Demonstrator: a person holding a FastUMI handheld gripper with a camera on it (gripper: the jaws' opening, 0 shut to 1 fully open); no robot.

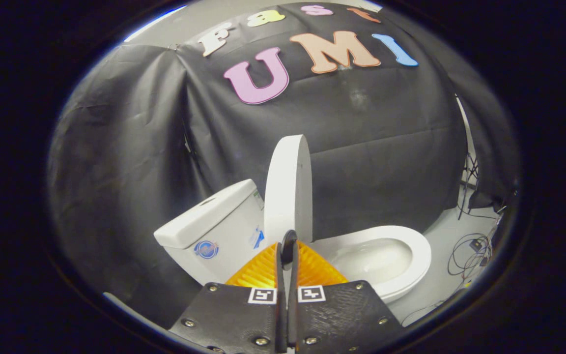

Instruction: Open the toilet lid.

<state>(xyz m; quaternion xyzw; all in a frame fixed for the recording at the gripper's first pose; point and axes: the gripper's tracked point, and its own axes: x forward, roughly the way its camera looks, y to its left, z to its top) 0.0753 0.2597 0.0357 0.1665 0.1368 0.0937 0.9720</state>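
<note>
A white toilet stands on the pale floor ahead of me. Its lid (288, 189) is raised upright, standing on edge next to the tank (214, 223). The seat ring and open bowl (386, 258) lie to the right of the lid. My gripper (288, 246) sits just in front of the lid's lower edge, its two fingers pressed together with nothing between them. The fingertips (289, 239) overlap the base of the lid in the view; whether they touch it is unclear.
Black cloth walls close off the space behind and to the left of the toilet. Loose cables (469, 248) and a small box lie on the floor to the right of the bowl, near a stand leg.
</note>
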